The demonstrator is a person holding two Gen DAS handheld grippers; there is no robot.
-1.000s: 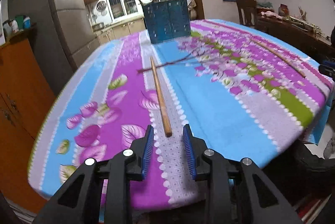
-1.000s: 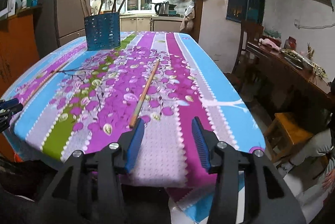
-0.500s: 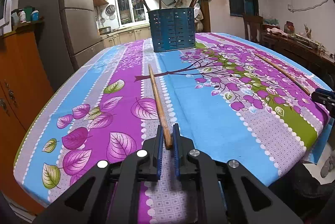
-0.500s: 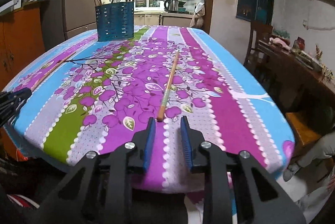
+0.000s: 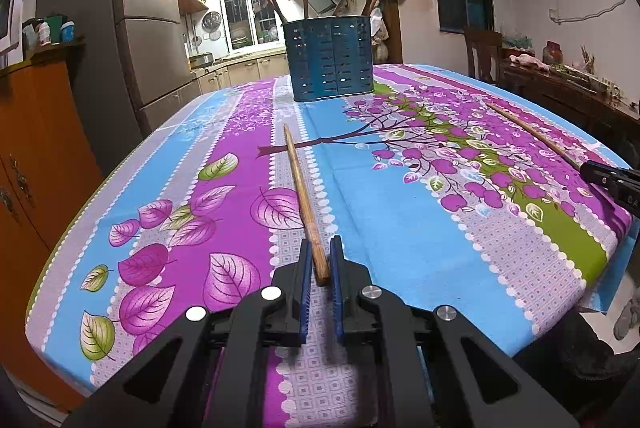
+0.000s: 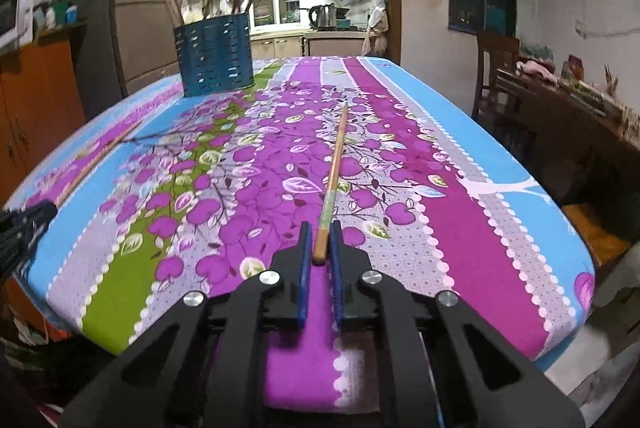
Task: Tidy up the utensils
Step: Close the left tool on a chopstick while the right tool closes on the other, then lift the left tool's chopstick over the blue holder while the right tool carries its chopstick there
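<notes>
Two long wooden chopsticks lie on the flowered tablecloth. My left gripper (image 5: 320,248) is shut on the near end of one chopstick (image 5: 301,188), which points toward the blue perforated utensil holder (image 5: 331,58) at the table's far end. My right gripper (image 6: 320,233) is shut on the near end of the other chopstick (image 6: 335,166). The holder (image 6: 216,58) stands far left in the right wrist view, with several utensils upright in it. Each gripper's tip shows at the edge of the other's view: the right gripper (image 5: 612,180), the left gripper (image 6: 24,228).
The table (image 5: 420,228) has rounded edges near both grippers. An orange cabinet (image 5: 36,132) and a fridge (image 5: 152,40) stand on the left. A dark side table (image 6: 560,108) with clutter and a chair (image 6: 496,68) stand on the right.
Both grippers moved forward and lower to the table. Their jaws went from wide open to shut, each on the near end of a chopstick.
</notes>
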